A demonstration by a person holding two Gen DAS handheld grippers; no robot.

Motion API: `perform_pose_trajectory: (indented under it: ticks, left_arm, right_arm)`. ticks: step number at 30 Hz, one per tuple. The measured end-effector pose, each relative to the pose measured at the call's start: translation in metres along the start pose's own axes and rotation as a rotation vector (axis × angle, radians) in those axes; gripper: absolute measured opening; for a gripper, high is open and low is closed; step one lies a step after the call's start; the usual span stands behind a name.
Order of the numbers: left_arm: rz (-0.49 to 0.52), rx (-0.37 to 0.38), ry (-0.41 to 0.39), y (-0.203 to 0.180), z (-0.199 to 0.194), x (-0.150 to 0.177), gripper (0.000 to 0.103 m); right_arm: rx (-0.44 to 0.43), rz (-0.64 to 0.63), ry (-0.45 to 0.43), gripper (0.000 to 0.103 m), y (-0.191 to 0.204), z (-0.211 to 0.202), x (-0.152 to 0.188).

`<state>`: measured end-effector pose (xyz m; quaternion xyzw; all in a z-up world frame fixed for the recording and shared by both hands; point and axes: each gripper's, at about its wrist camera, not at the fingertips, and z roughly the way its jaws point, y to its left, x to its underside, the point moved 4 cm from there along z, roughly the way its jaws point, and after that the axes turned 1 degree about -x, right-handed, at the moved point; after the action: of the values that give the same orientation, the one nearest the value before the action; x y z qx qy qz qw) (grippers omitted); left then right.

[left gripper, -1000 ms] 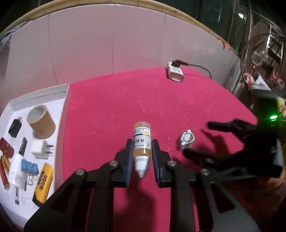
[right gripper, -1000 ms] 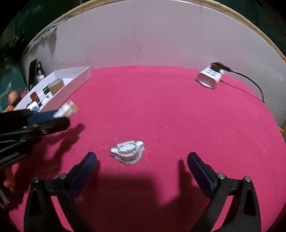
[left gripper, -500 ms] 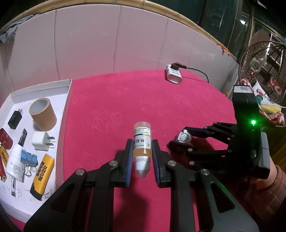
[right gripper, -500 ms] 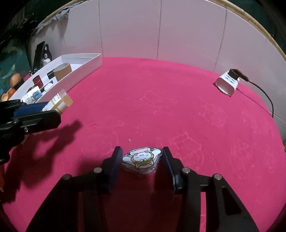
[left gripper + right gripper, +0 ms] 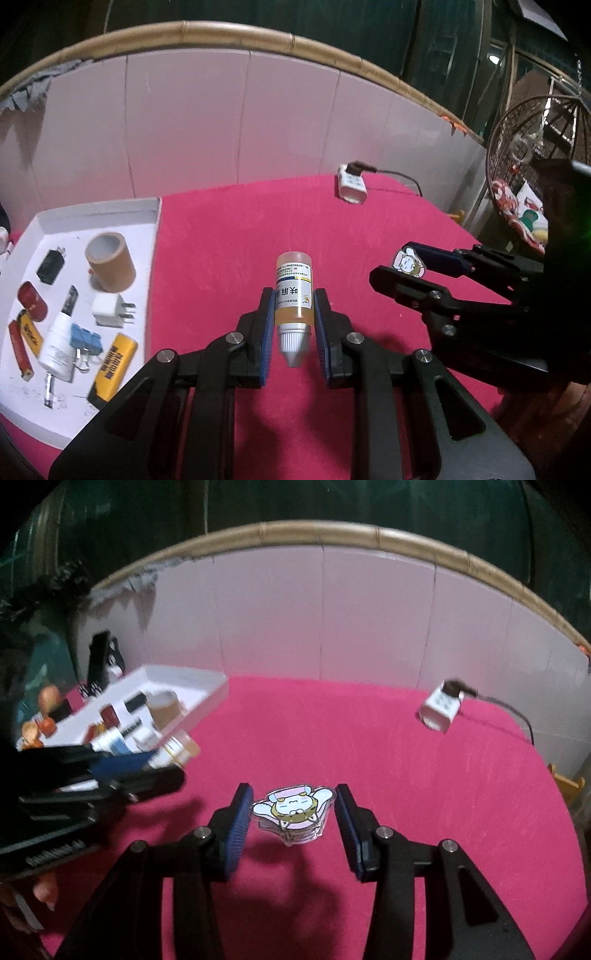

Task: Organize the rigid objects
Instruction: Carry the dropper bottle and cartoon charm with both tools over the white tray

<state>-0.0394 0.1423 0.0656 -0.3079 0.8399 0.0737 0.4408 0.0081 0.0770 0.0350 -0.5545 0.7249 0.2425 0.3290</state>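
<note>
Now the left tongs [image 5: 293, 325] are clamped on a small amber bottle [image 5: 293, 291], blue pads pressed on either side of its labelled body, the white nozzle cap pointing back toward the camera and the flat base pointing away. In the right wrist view the same bottle [image 5: 177, 751] sticks out of those tongs at nine o'clock, just in front of the tray's near corner.

The right tongs [image 5: 293, 812] have just been closing and now grip a flat cartoon charm [image 5: 291, 806] by its two side edges; its shadow lies on the red cloth beneath it, so it is clear of the worktop [image 5: 406, 775]. From the left wrist view the charm [image 5: 408, 262] shows at three o'clock, pinched at the tips of the right tongs.

A white tray [image 5: 96, 214] sits on the worktop at nine o'clock in the left view. It holds a brown tape roll [image 5: 110, 266] standing on end, a black plug [image 5: 51, 261], a white plug adapter [image 5: 110, 315], a dark red case [image 5: 32, 305], a white bottle [image 5: 58, 345] lying flat, blue binder clips [image 5: 85, 341], a yellow cutter [image 5: 112, 365] and a red lighter [image 5: 19, 349].

At one o'clock a white charger [image 5: 351, 184] with a black cable lies near the worktop's far edge, well apart from both tongs.
</note>
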Motion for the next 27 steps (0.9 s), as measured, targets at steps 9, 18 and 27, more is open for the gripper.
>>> perform_pose_trajectory:
  ticks: [9,18,27]
  left_arm:
    - [-0.014,-0.028,-0.079,0.012,-0.035,-0.01,0.02]
    - [-0.039,-0.059,-0.127,0.033,-0.062,-0.009,0.02]
    - [-0.089,-0.108,-0.157,0.064,-0.081,-0.008,0.02]
  right_arm:
    - [-0.02,-0.04,-0.088,0.045,0.03,-0.027,-0.021]
    - [-0.036,-0.092,-0.12,0.045,0.059,-0.035,-0.032]
    - [-0.062,-0.137,-0.133,0.045,0.086,-0.036,-0.042]
